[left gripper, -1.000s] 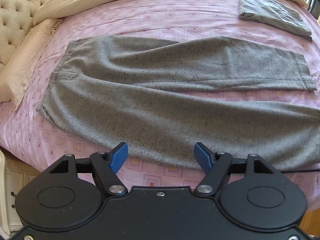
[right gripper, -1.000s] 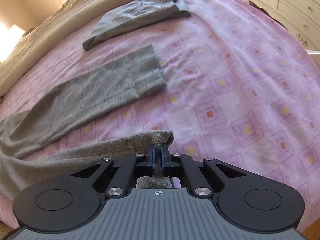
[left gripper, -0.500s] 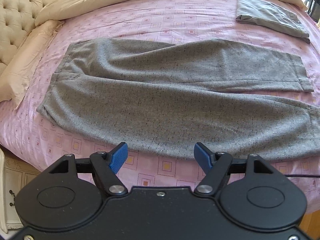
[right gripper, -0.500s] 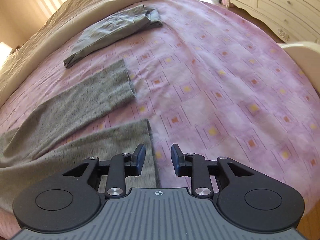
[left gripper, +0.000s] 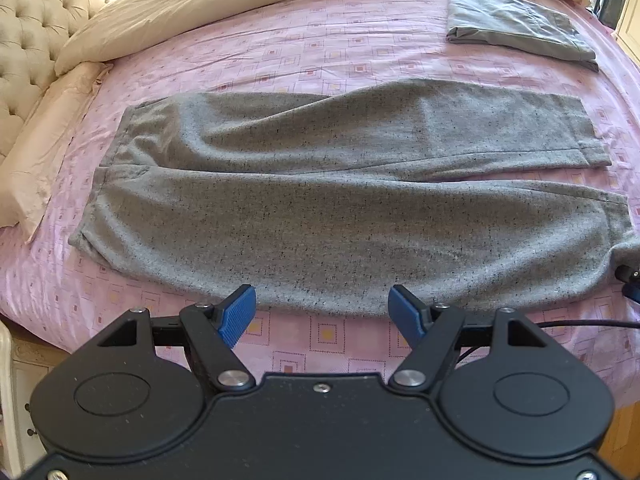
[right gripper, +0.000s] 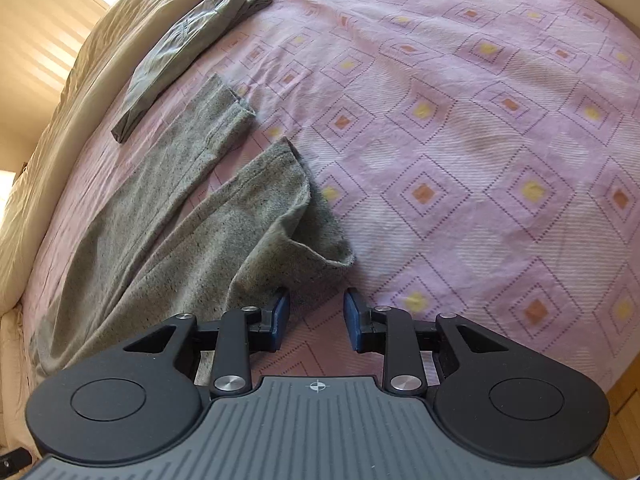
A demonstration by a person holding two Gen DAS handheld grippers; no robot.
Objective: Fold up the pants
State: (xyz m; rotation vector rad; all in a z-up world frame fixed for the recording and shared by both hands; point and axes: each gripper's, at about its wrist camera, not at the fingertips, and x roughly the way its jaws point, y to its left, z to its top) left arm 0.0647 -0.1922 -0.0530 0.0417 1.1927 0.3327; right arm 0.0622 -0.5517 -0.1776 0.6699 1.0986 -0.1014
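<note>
The speckled grey knit pants (left gripper: 320, 216) lie spread flat across the pink patterned bedsheet (left gripper: 320, 52). The left gripper (left gripper: 322, 314), fingers wide apart and empty, hovers at the near leg's lower edge. The right gripper (right gripper: 314, 320), also parted and empty, sits just short of the rumpled near-leg cuff (right gripper: 320, 240).

I see the grey speckled pants (left gripper: 320, 216) spread flat across the pink patterned bed (left gripper: 320, 40), waistband to my left, legs running to my right. The two legs lie side by side, nearly touching. The near leg's cuff (right gripper: 316, 236) is rumpled, its corner lifted off the sheet.
</note>
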